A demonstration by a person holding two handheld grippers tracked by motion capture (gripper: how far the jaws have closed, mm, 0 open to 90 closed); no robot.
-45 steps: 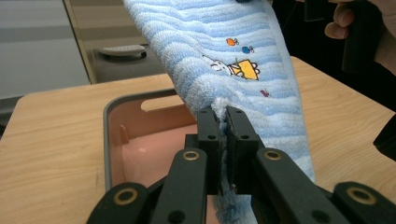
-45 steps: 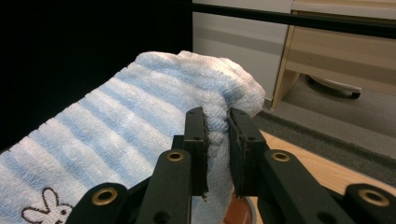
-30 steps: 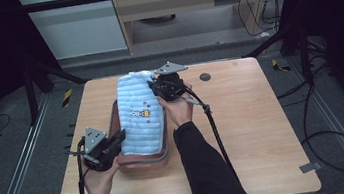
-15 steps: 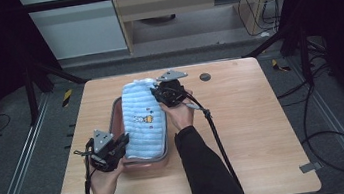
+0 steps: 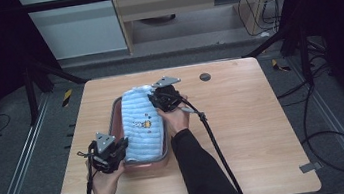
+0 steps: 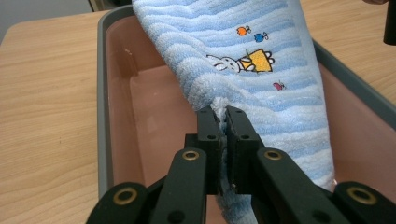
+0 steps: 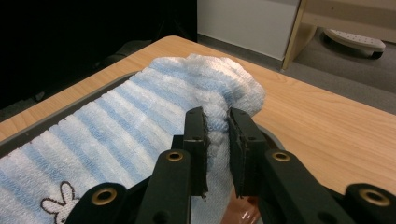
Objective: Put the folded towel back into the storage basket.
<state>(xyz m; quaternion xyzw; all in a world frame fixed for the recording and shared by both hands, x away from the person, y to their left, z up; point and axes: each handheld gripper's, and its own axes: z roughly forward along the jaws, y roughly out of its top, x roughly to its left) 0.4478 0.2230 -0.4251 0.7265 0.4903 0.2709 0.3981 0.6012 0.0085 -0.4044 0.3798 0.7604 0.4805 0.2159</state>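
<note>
A light blue striped towel (image 5: pixel 141 126) with a small rabbit picture lies stretched along a pink tray with a grey rim (image 5: pixel 167 148) in the middle of the table. My left gripper (image 5: pixel 124 145) is at the towel's near left end, and its jaws are shut on a bunched edge of the towel (image 6: pixel 261 60), just above the tray's pink floor (image 6: pixel 140 107). My right gripper (image 5: pixel 156 99) is at the far end, shut on a fold of the towel (image 7: pixel 140 116) over the tray rim (image 7: pixel 46 126).
The wooden table (image 5: pixel 253 116) has bare room to the right of the tray and along its left side. A small dark round spot (image 5: pixel 204 77) sits near the far edge. The right gripper's cable (image 5: pixel 216 144) trails back along the forearm. A shelf unit (image 5: pixel 183 9) stands beyond the table.
Both hands have come down with the towel between them. The towel now lies lower and flatter over the tray.
</note>
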